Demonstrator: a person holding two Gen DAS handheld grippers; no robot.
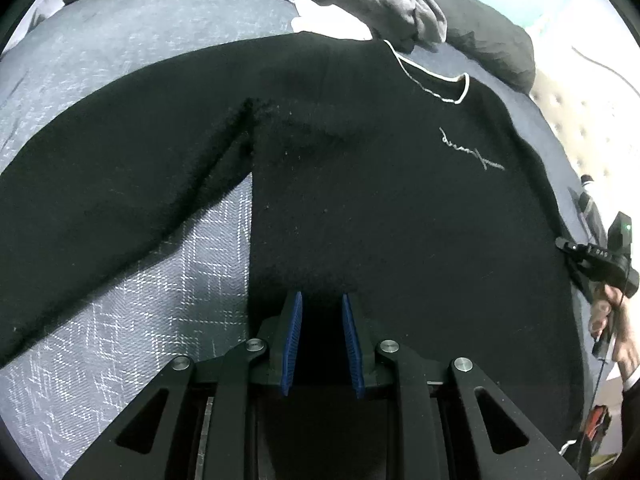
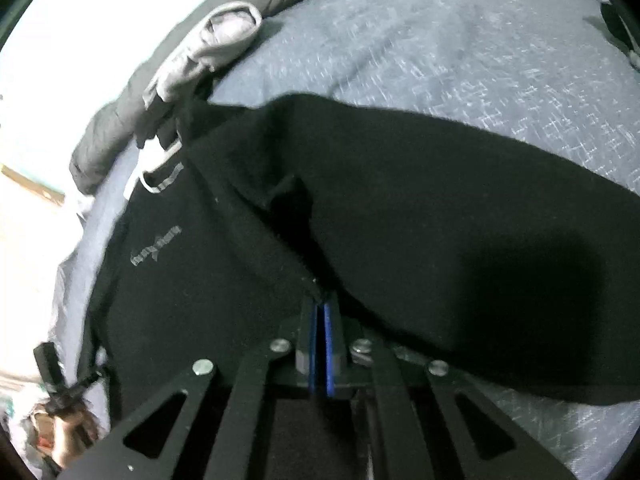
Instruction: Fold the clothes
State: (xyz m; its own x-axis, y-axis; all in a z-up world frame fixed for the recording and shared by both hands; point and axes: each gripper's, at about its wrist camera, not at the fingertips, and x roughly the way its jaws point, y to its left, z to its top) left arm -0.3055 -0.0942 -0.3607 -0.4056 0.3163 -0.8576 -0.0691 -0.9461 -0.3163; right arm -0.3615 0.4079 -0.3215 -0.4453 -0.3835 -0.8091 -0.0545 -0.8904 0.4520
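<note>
A black sweater [image 1: 380, 200] with a white-trimmed collar [image 1: 436, 84] and a pale script logo [image 1: 470, 152] lies spread on a blue-grey bedspread [image 1: 140, 300]. One sleeve [image 1: 100, 184] stretches out to the left. My left gripper [image 1: 322, 300] is open, its blue pads just above the sweater's body near its lower side edge. In the right wrist view my right gripper [image 2: 320, 304] is shut on the sweater's fabric [image 2: 400, 240] near the other sleeve, which drapes to the right. The right gripper also shows at the sweater's right edge in the left wrist view [image 1: 600, 256].
A grey garment [image 1: 380, 0] and a dark pillow [image 1: 492, 40] lie at the head of the bed. The grey garment also shows in the right wrist view [image 2: 208, 48]. The bed edge and pale floor lie to the right in the left wrist view [image 1: 580, 120].
</note>
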